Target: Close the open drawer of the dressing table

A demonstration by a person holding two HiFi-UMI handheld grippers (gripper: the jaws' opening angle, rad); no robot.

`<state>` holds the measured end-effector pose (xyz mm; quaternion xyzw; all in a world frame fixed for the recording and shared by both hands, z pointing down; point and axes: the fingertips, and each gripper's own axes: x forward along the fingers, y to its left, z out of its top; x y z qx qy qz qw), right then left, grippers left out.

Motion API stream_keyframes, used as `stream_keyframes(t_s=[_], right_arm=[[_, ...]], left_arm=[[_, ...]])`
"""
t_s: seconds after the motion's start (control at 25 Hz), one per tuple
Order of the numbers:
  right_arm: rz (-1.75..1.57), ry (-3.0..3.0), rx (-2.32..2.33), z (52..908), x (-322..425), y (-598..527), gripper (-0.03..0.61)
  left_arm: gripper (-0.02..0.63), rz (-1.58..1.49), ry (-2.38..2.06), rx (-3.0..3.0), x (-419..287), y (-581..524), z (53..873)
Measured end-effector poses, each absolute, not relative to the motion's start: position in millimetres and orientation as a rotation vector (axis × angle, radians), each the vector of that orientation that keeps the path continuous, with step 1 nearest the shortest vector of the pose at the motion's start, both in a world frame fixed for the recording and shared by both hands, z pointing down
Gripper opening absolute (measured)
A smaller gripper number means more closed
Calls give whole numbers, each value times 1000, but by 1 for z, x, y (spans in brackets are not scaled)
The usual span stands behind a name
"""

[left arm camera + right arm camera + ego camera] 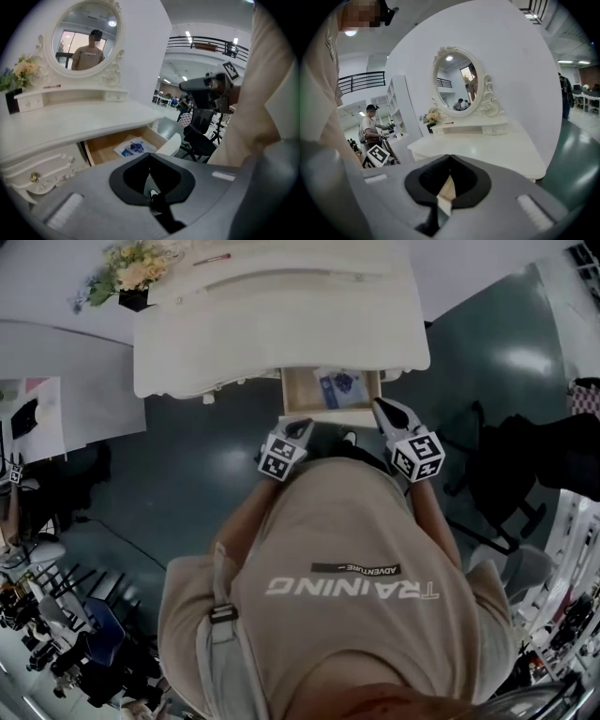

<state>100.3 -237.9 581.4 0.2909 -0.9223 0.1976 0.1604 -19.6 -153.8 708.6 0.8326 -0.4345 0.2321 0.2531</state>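
With the drawer (298,390) open under the counter (272,324), a paper (337,387) lying inside, and the left gripper (300,427) and right gripper (382,409) both closed and empty near its front, a one-sided push could skew and jam it.

Bare floor (216,460) before open drawer (300,390); office chair (497,474) rightward.
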Motion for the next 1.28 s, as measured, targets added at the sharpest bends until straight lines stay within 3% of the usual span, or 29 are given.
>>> stream_keyframes(t_s=[0.44,1.0,1.28], right_arm=[[556,-2577,725,615,120,-247,3],[511,-2469,865,620,182,-250,3],[488,-2452,862,618,173,-251,3]], left_arm=[[-2,677,-1034,1936,-3,-129,796],[-2,592,-977,1828,-5,-150,811],[-2,522,-1015,1819,-15,-174,804]])
